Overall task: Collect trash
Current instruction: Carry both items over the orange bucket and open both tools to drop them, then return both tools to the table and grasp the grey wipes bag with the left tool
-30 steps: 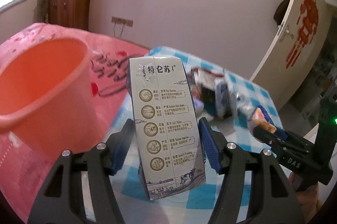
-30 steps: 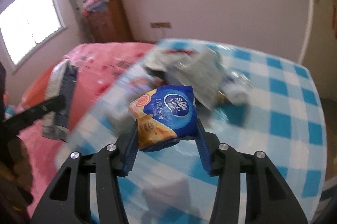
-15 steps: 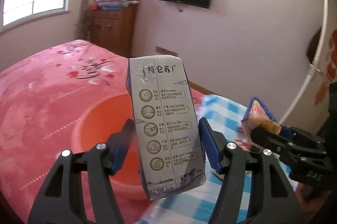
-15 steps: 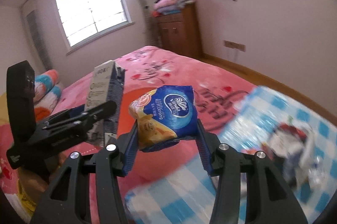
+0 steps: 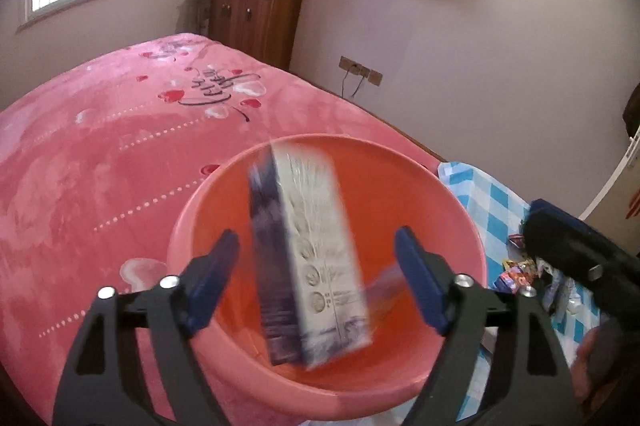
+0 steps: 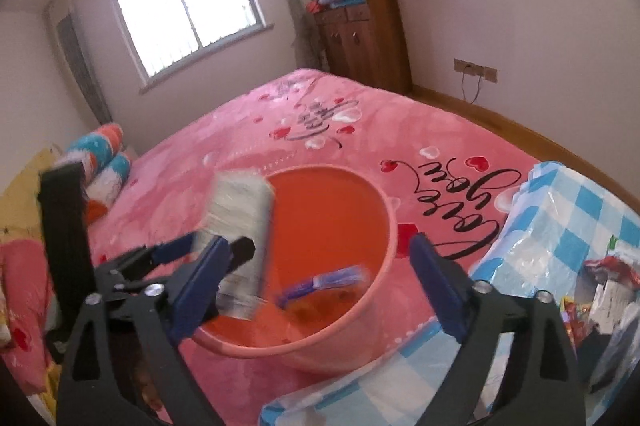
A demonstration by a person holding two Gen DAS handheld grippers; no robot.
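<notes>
While the pink bed [image 5: 120, 154] fills most of the room, the orange basin [image 5: 400, 186] sits on it right beside the blue-checked table [image 6: 580, 218], and that soft footing looks to me like the main risk: something landing hard on one side could rock or tip the tub and spill it onto the blanket. Next down in size is the milk carton [image 5: 316, 258], blurred and in mid-fall over the basin's mouth, clear of both pads. Its long axis stands close to upright, top leaning a little away from the left gripper [image 5: 320, 278], bottom end heading for the basin floor. Standing tall like that, I reckon it could strike the near wall, topple over the rim and end up on the bed. That gripper's jaws are opening and touch nothing, the carton simply dropping between them. Opposite it, the right gripper [image 6: 320, 282] is opening too, fully let go. Smallest is the blue snack packet [image 6: 324, 282], a blur already low inside the basin, lying roughly flat with its long side running across the tub. It looks safe, though the carton may land on it.
</notes>
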